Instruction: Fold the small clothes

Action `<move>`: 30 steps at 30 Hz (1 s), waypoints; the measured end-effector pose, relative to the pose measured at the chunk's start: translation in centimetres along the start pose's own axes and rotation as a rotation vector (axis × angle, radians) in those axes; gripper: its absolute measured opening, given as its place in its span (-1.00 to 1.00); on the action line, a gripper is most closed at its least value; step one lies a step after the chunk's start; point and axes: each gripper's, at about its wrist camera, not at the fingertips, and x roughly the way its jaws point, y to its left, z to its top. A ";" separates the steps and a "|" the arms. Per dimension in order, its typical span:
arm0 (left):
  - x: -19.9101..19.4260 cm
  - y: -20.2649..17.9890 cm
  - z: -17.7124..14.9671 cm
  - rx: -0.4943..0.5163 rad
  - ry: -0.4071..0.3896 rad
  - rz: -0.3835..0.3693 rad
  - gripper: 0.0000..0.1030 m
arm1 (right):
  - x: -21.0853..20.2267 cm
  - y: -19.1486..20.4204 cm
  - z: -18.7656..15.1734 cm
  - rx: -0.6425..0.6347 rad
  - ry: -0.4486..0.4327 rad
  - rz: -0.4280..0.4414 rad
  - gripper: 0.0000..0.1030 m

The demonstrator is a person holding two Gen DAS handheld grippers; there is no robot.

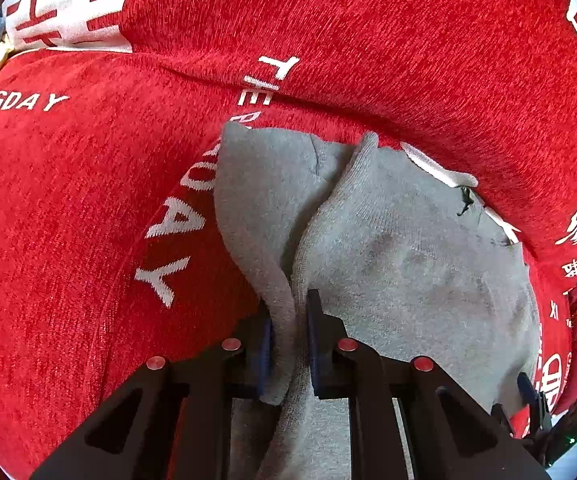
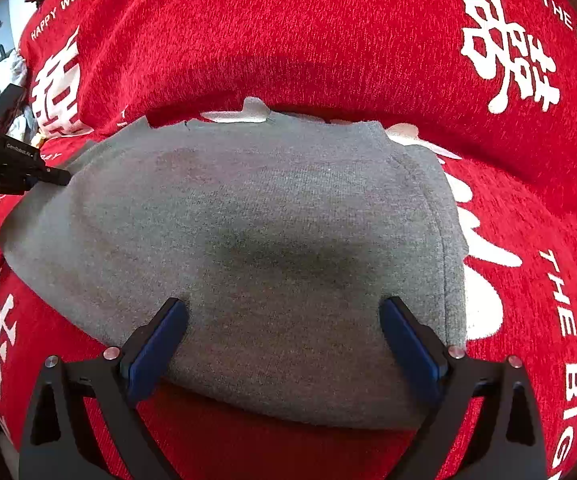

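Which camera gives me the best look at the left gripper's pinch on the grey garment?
The left wrist view: the left gripper is shut on a raised fold at the edge of the grey garment, cloth squeezed between its pads. The right wrist view shows only that gripper's dark tip meeting the garment's far left edge; the pinch itself is hidden.

The grey garment point(image 2: 272, 240) is a soft knitted cloth, matt, with a fine ribbed grain and stitched seams along its right edge; a darker smudged patch shows near its middle. Under it lies the red cover point(image 1: 368, 32), a coarser, fuzzy woven cloth with a streaky heathered nap, also matt, its white lettering woven flat into the pile. The left hand-held gripper point(image 1: 291, 340) has matt black plastic arms, slightly grainy, with small shiny round metal rivets and dull blue rubbery pads. The right hand-held gripper point(image 2: 284, 340) looks the same: black matt plastic, smooth blue pads, bright rivet heads
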 end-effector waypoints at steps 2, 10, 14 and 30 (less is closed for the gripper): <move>-0.4 -0.7 -0.1 0.024 -0.016 0.027 -0.72 | 0.0 0.0 0.0 -0.002 0.002 -0.003 0.91; -3.3 -4.1 -0.2 0.122 -0.096 0.061 -0.74 | -3.6 -1.0 1.7 0.042 -0.044 0.059 0.90; -5.0 -6.8 -0.1 0.171 -0.121 0.052 -0.74 | -4.3 -2.0 3.2 0.051 -0.087 0.034 0.90; -5.1 -26.2 -2.6 0.455 -0.117 0.014 -0.75 | -3.9 -9.4 -0.2 0.279 -0.084 0.060 0.90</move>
